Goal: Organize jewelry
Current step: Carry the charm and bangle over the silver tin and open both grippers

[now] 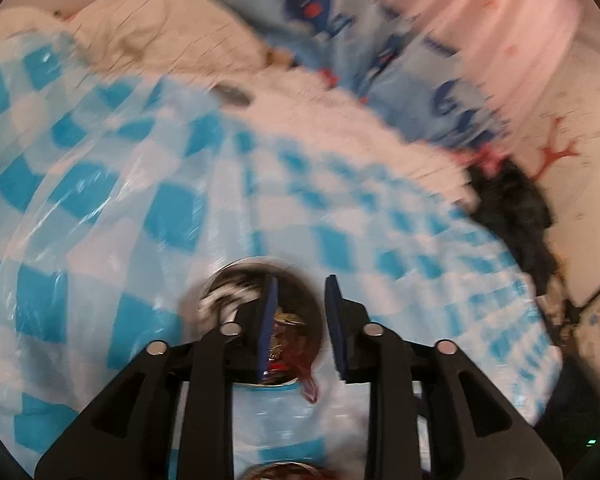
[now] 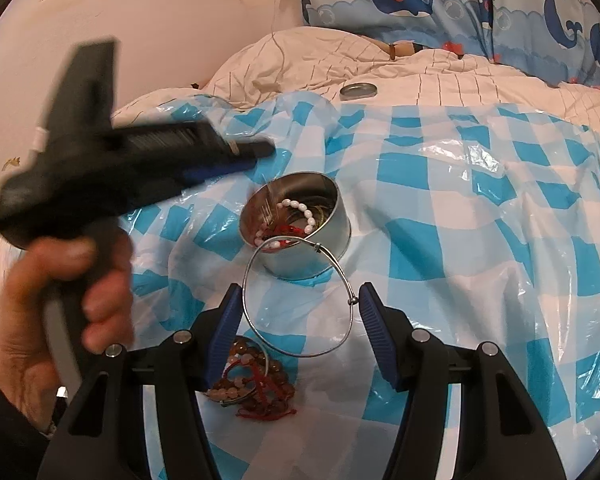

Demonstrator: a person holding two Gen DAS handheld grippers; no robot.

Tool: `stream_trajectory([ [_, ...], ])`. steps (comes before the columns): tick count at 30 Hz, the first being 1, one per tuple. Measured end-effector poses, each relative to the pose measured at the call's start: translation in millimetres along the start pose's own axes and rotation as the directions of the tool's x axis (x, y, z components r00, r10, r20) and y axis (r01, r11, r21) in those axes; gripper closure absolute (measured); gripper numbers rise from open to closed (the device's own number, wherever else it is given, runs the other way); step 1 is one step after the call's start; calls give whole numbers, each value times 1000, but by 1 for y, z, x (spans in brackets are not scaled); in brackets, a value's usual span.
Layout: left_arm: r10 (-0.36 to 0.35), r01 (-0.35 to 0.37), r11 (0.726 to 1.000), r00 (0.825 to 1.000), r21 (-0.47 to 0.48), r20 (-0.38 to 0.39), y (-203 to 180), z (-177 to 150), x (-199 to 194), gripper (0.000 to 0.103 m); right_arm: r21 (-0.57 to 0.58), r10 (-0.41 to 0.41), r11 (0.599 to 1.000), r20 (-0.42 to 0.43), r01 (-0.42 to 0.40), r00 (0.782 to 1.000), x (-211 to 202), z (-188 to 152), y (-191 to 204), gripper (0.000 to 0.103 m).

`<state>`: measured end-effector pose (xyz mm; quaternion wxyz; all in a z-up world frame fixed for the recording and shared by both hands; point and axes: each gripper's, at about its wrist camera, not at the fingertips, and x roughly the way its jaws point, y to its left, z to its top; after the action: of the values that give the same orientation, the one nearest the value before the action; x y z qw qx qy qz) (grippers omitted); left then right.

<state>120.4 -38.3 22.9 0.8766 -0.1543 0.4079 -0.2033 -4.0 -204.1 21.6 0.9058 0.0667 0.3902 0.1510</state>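
A round metal tin (image 2: 324, 236) sits on the blue-and-white checked plastic sheet (image 2: 480, 240). It holds a white bead bracelet (image 2: 300, 210) and red cord pieces. A thin silver wire bangle (image 2: 300, 300) lies in front of the tin, between the fingers of my open right gripper (image 2: 298, 334). Brown bead bracelets with red cord (image 2: 256, 380) lie by its left finger. My left gripper (image 1: 300, 320) is open above the tin (image 1: 260, 320), blurred; in the right wrist view it (image 2: 256, 150) hovers left of the tin, hand-held.
The tin's lid (image 2: 358, 90) lies on the white checked duvet (image 2: 440, 76) behind the sheet. Whale-print pillows (image 2: 440, 4) stand at the back. A dark cloth (image 1: 512, 216) lies at the sheet's right edge. A wall (image 2: 160, 20) stands on the left.
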Motion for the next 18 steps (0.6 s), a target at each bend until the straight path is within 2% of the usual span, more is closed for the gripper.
stream_trajectory([
  [1,26,-26,1000,999,-13,-20,4,-1,6,68,2,-1,1000,0,1,1000,0,1,-1,45],
  [3,26,-29,998,998,-48,-55,11,-3,16,65,7,-2,1000,0,2,1000,-1,1,-4,45],
  [4,27,-30,998,998,-61,-58,12,-2,16,59,8,-2,1000,-1,2,1000,-1,1,-4,45],
  [7,28,-29,998,999,-63,-17,14,0,5,51,-3,-7,1000,-1,7,1000,-2,2,-2,45],
  [10,38,-37,996,999,-84,13,22,0,-10,49,-42,-32,999,8,32,999,1,4,4,45],
  [14,118,-115,990,992,-80,35,32,-1,-27,47,-97,-35,995,16,36,999,10,18,17,45],
  [18,161,-157,985,984,-66,73,36,-1,-47,36,-152,-52,987,20,54,998,33,36,29,45],
])
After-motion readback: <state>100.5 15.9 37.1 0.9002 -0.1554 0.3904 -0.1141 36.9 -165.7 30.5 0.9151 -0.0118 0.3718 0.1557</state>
